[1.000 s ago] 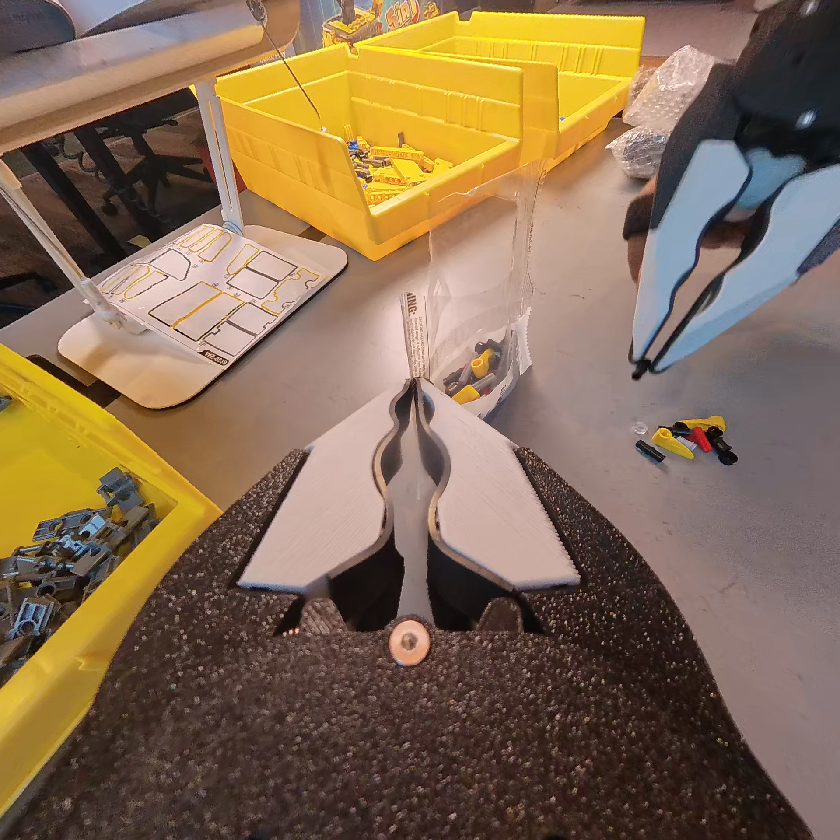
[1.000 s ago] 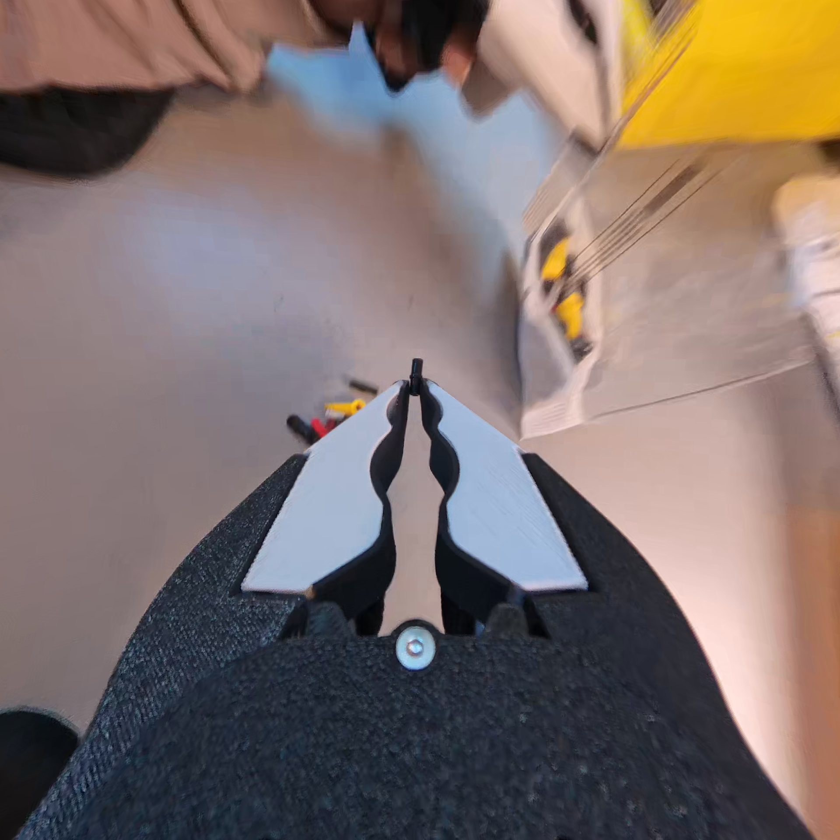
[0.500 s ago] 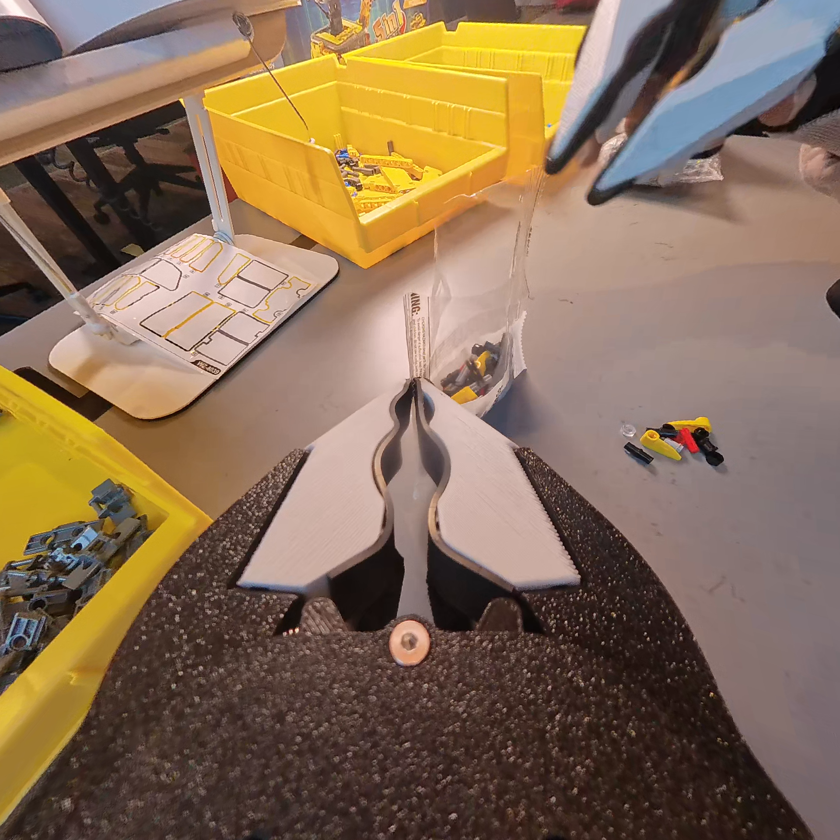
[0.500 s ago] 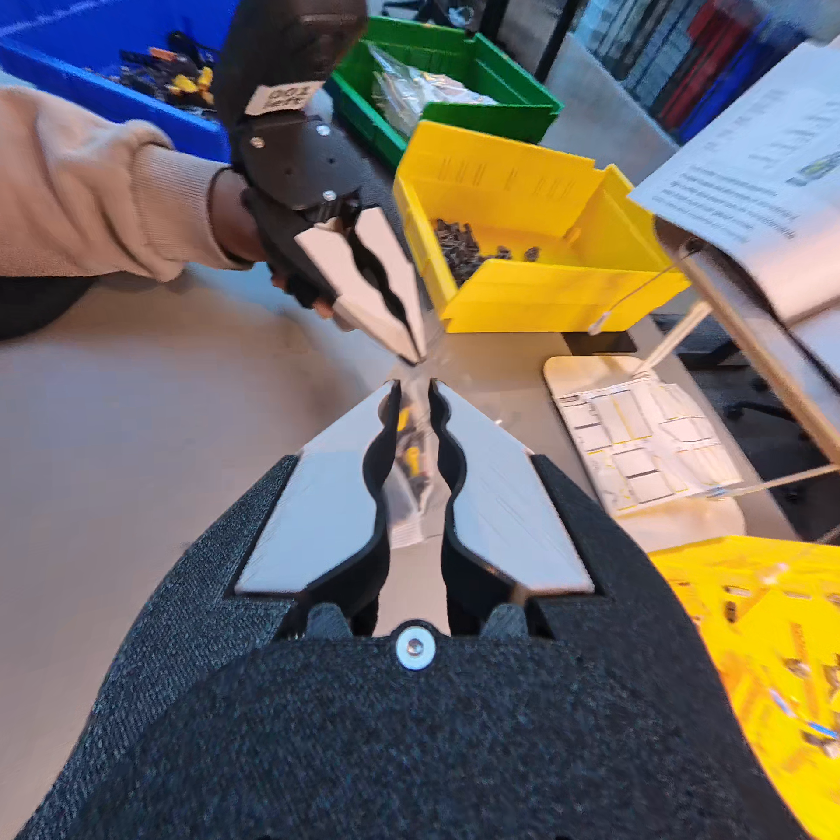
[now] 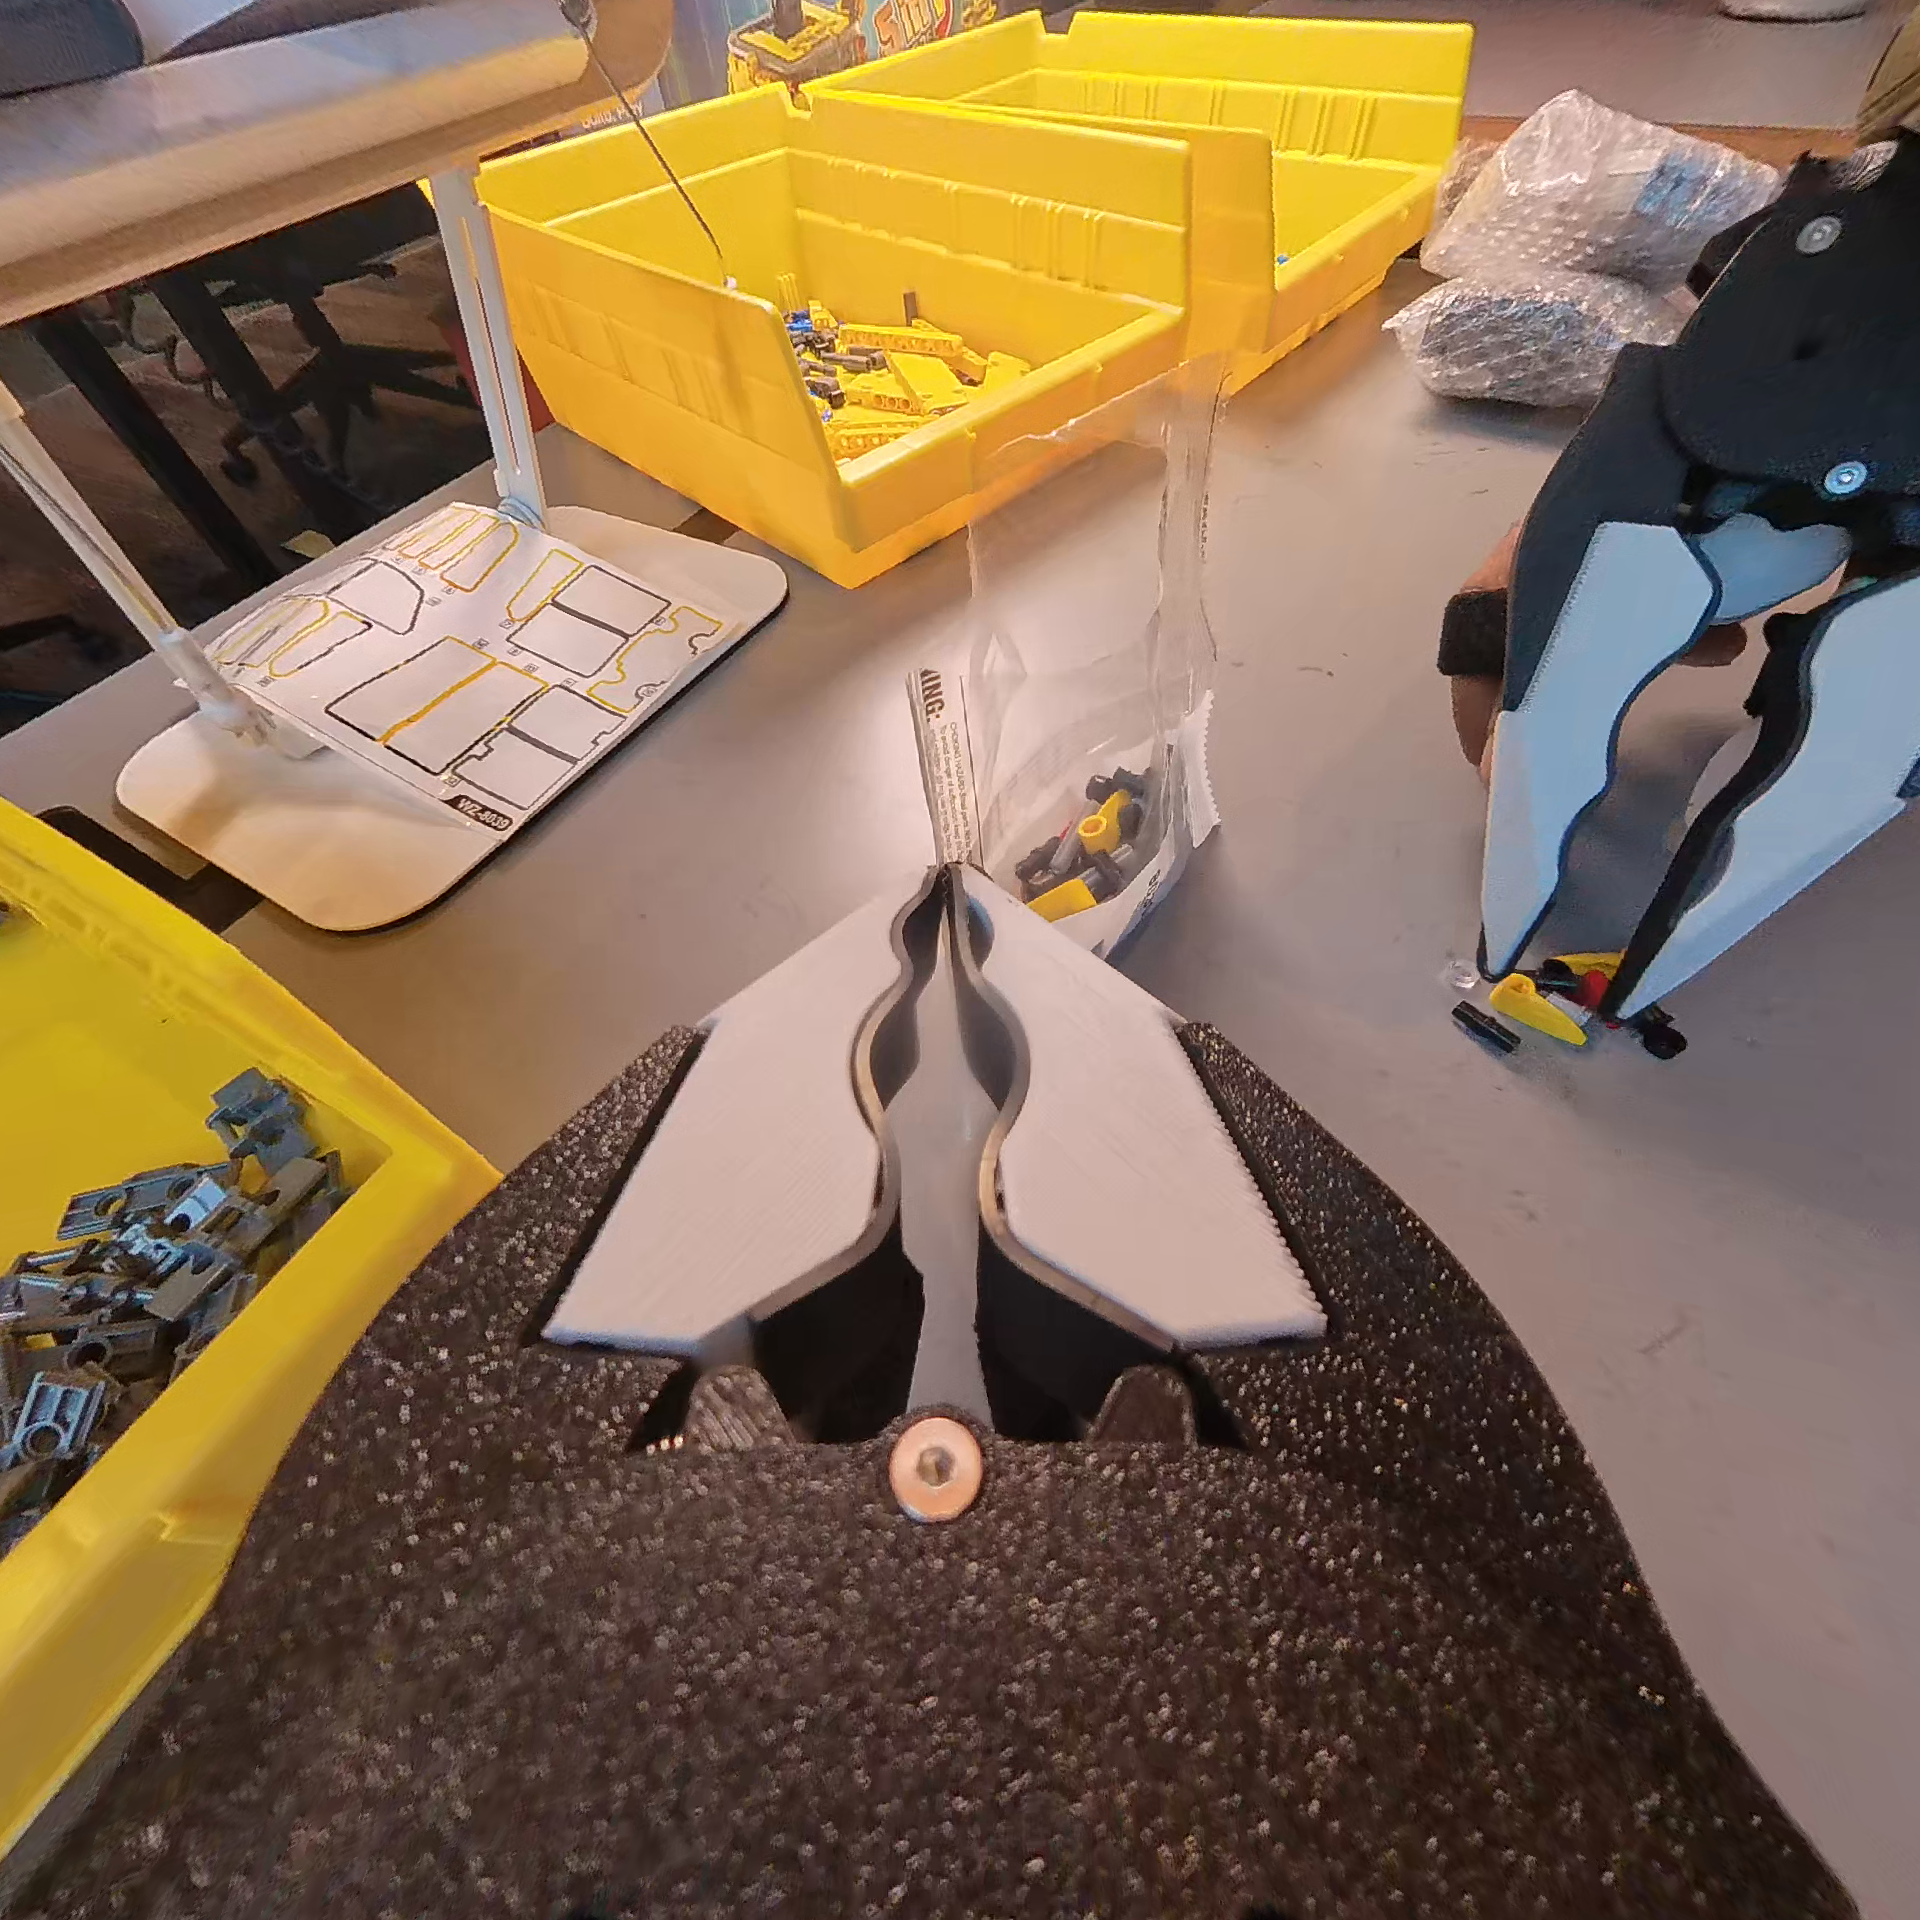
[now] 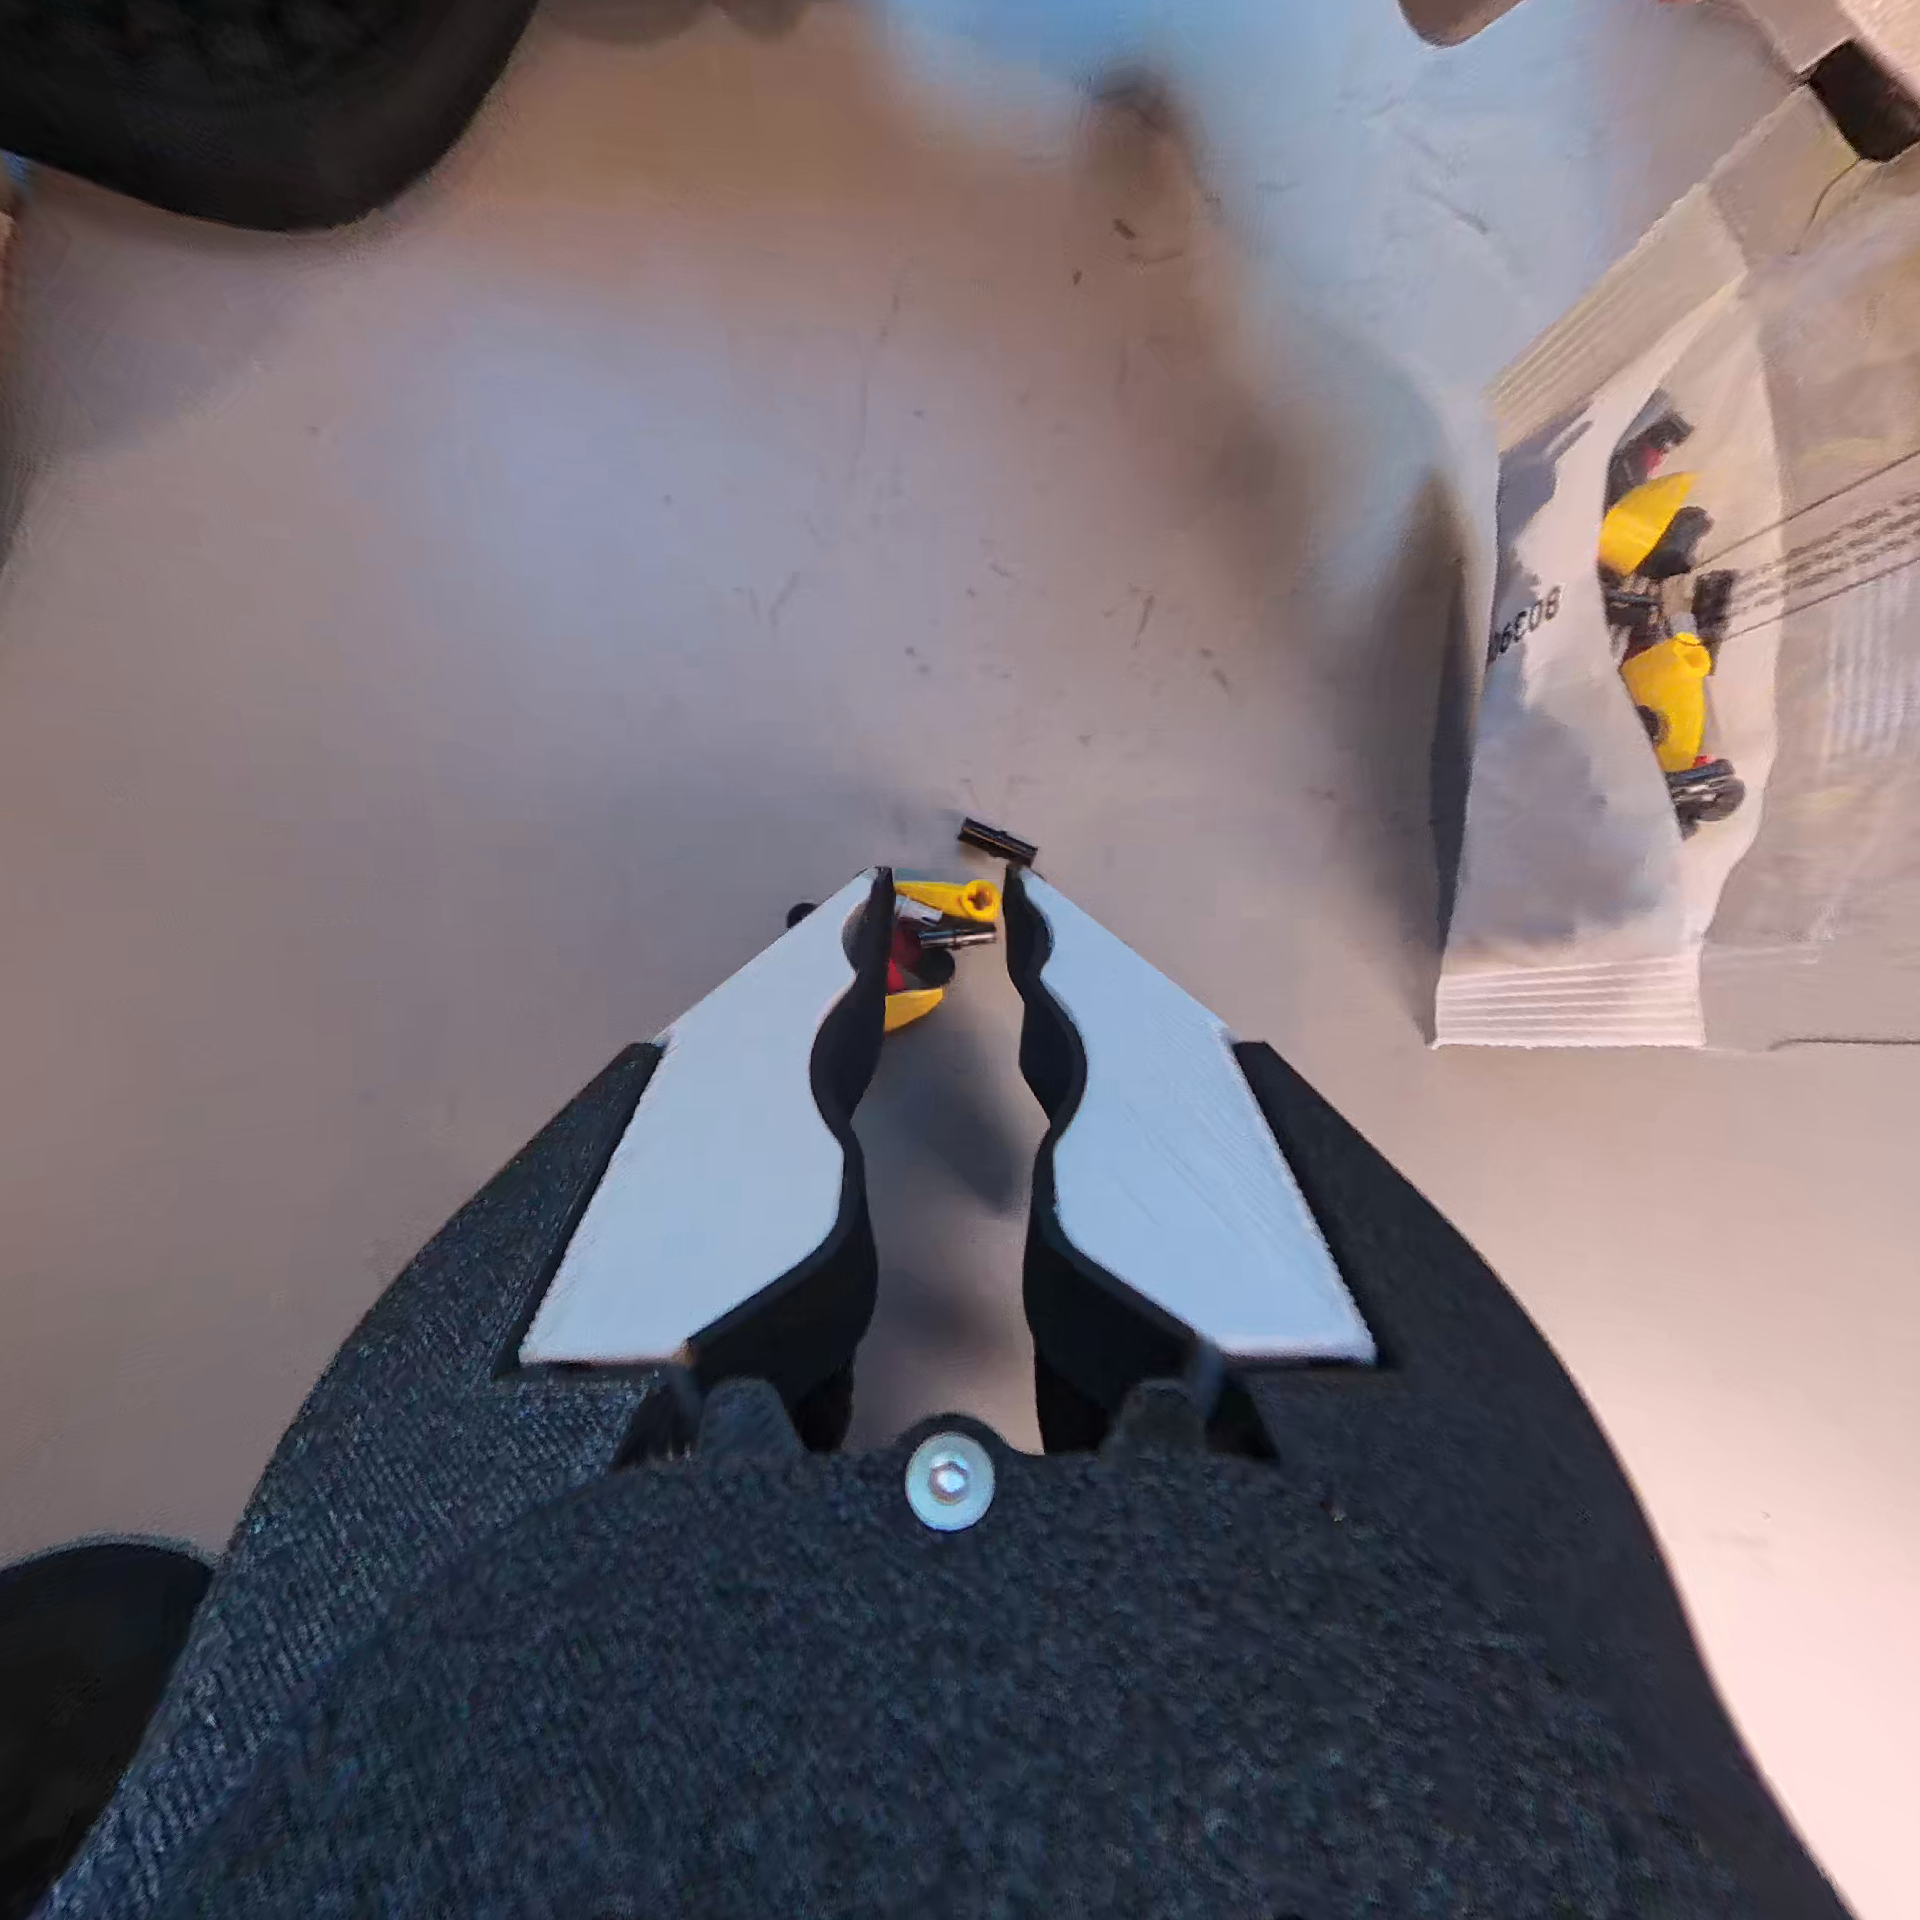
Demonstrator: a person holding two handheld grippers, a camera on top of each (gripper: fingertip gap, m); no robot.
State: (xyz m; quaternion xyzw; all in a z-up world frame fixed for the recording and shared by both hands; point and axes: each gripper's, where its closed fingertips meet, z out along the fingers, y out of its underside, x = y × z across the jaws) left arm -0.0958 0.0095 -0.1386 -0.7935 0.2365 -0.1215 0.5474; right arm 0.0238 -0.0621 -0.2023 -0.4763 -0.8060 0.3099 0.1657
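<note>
My left gripper is shut on the edge of a clear plastic bag. The bag stands upright on the grey table with small yellow and black parts at its bottom. My right gripper is open, with its tips down on the table around a small pile of loose parts: yellow, red and black pieces. A black pin lies just beyond the tips. In the left wrist view the right gripper straddles that pile. The bag also shows at the right of the right wrist view.
Yellow bins with yellow parts stand at the back. Another yellow bin with grey parts is at the near left. A sticker sheet lies on a white stand base. Bubble-wrap bundles lie at the back right.
My right gripper, shut on a small black pin a second ago, rose to the bag's top, then came back down to the loose pile and opened wider. My left gripper stayed shut on the bag.
</note>
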